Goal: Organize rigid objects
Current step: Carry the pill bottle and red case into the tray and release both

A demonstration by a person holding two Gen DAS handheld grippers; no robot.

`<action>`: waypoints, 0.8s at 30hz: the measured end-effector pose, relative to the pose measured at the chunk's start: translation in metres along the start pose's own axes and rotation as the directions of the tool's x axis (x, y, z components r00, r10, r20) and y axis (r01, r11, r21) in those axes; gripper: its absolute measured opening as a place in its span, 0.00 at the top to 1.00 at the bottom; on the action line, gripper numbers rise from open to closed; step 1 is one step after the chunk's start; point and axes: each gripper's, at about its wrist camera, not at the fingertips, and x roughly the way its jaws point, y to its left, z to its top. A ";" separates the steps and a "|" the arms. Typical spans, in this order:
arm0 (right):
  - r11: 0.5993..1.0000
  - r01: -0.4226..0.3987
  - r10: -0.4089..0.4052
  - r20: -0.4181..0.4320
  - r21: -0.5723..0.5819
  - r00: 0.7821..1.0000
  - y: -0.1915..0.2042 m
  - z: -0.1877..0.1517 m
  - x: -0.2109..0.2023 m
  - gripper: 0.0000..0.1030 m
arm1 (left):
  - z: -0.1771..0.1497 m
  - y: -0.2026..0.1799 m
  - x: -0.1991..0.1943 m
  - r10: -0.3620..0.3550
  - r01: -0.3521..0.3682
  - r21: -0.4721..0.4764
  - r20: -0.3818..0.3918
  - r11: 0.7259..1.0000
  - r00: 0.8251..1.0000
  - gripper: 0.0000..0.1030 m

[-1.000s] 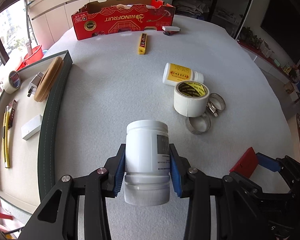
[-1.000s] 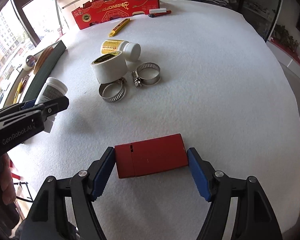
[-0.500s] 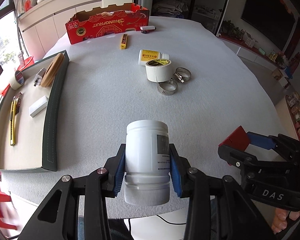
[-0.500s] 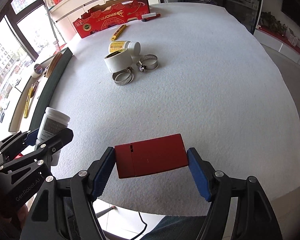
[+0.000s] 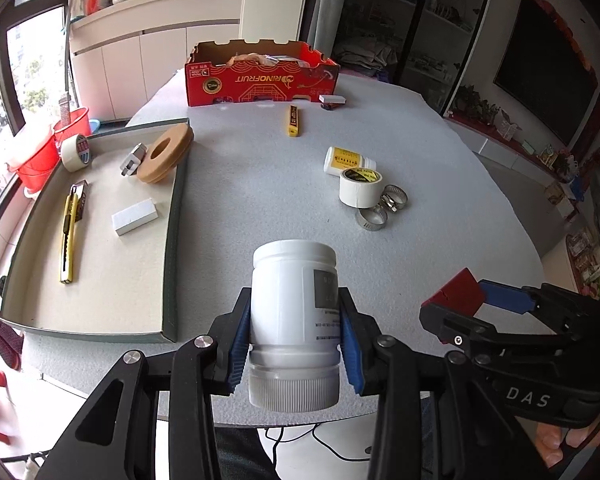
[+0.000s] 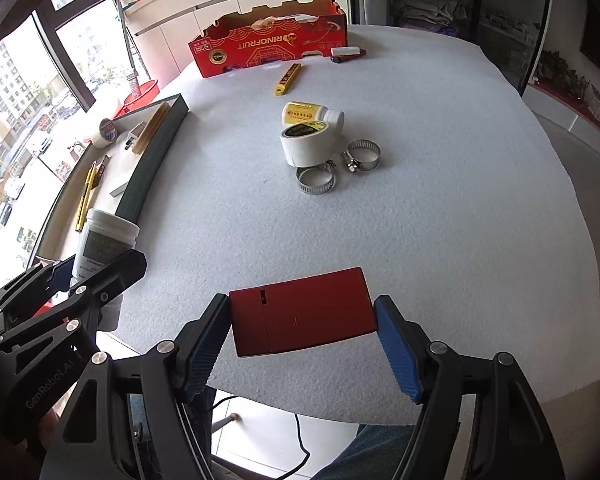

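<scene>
Fingers (image 5: 236,344) clamp jar (image 5: 294,304), cap rearward.

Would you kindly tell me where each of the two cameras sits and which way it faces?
Left wrist: on the left gripper, looking forward and down over the table; its fingers clamp the white jar; the right gripper shows at right.
Right wrist: on the right gripper, facing likewise; it clamps the red box; the left gripper shows at left.
Shared: tape roll, hose clamps, red carton, tray.
</scene>
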 end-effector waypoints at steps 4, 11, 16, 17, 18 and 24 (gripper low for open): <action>0.998 -0.017 0.018 0.018 -0.057 1.000 0.029 0.015 -0.002 0.29 | 0.011 0.025 -0.016 0.014 -0.013 -0.050 0.036 0.999 0.999 0.58; 0.983 -0.082 0.092 0.056 -0.167 0.994 0.092 0.056 -0.008 0.29 | 0.035 0.081 -0.043 0.115 -0.103 -0.120 0.099 0.987 0.988 0.58; 0.960 -0.132 0.153 0.069 -0.249 0.986 0.142 0.088 -0.007 0.29 | 0.049 0.132 -0.051 0.229 -0.206 -0.192 0.103 0.959 0.968 0.58; 0.955 -0.142 0.164 0.066 -0.260 0.984 0.151 0.094 -0.006 0.29 | 0.051 0.141 -0.050 0.246 -0.222 -0.207 0.099 0.953 0.964 0.58; 0.951 -0.150 0.173 0.063 -0.269 0.983 0.160 0.100 -0.004 0.29 | 0.053 0.150 -0.050 0.260 -0.235 -0.222 0.095 0.946 0.961 0.58; 0.931 -0.175 0.197 0.040 -0.320 0.980 0.199 0.125 0.013 0.29 | 0.056 0.189 -0.038 0.312 -0.284 -0.289 0.054 0.914 0.949 0.58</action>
